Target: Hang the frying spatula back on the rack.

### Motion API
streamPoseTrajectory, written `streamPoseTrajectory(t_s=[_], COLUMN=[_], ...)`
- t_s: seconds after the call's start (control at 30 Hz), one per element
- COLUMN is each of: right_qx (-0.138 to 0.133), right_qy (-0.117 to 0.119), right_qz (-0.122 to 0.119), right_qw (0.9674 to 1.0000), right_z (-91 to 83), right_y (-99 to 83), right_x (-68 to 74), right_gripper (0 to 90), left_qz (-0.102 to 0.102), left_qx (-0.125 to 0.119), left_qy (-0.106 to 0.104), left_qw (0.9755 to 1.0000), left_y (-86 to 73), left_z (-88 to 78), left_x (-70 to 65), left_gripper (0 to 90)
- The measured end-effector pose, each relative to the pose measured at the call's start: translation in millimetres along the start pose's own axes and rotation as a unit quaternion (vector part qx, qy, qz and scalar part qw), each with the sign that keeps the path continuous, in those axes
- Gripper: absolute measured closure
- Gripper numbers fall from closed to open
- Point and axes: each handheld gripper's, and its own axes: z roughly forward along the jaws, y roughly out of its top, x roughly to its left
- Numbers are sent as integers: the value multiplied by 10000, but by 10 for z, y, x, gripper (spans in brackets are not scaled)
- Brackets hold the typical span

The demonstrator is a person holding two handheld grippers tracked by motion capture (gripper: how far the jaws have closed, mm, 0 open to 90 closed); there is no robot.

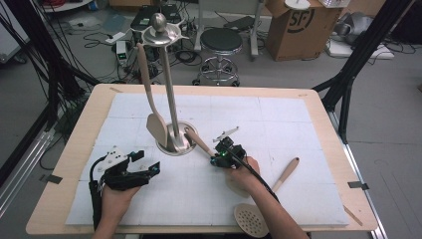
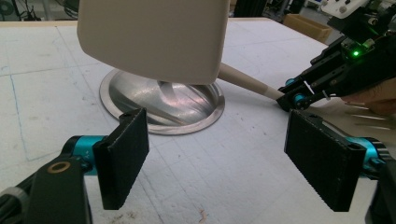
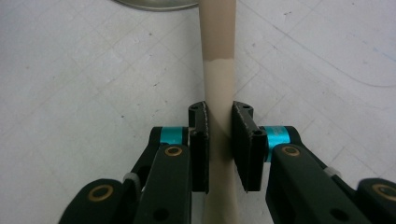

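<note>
while the left gripper (image 2: 217, 161) gapes empty, the right gripper (image 3: 219, 140) fingers clamp the utensil handle (image 3: 218, 84) between them.

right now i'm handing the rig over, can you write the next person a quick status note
Left gripper: open, holding nothing, facing the stand base.
Right gripper: shut on a beige utensil handle whose far end points at the stand base.
Rack stand: one spatula hangs from it.
Slotted spoon lies flat on the mat near the right forearm.
Left, probably: hang the gripped utensil, then the slotted spoon.
</note>
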Motion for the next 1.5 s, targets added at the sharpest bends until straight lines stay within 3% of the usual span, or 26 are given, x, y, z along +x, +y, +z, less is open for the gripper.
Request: streamPoseTrajectory(t_s=[0.17, 0.33, 0.57, 0.67, 0.77, 1.0, 1.07, 1.13, 1.2, 1.5], right_qx=[-160, -739, -1178, -1384, -1788, -2681, -2797, -2849, -2937, -3329], right_qy=[315, 714, 905, 974, 1111, 1452, 1519, 1499, 1528, 1661], right_qz=[344, 464, 649, 607, 518, 476, 475, 395, 309, 166], right_qw=[9988, 9936, 9868, 9837, 9762, 9512, 9468, 9459, 9431, 9281], right_z=[-44, -191, -389, -517, -685, -974, -1033, -1098, -1168, -1413], right_y=[-14, 23, 32, 79, 161, 193, 206, 255, 311, 492], right_x=[-98, -167, -224, -213, -194, -220, -225, -214, -204, -190], right_gripper=[791, 791, 790, 790, 790, 790, 790, 790, 790, 790], left_qz=[-42, -50, -45, -32, -32, -45, -33, -25, -38, -30], left_qx=[-29, -42, -50, -27, -42, -47, -30, -23, -33, -33], left_qy=[41, 71, 67, 63, 73, 82, 84, 77, 79, 65], left_qw=[10000, 10000, 10000, 10000, 10000, 9999, 10000, 10000, 10000, 10000], left_y=[-11, -13, -12, -11, -10, -13, -12, -12, -11, -13], left_z=[-42, -58, -59, -54, -58, -63, -59, -57, -60, -67], left_x=[37, 35, 25, 23, 20, 25, 23, 20, 19, 26], left_gripper=[228, 228, 228, 228, 229, 229, 229, 229, 229, 229])
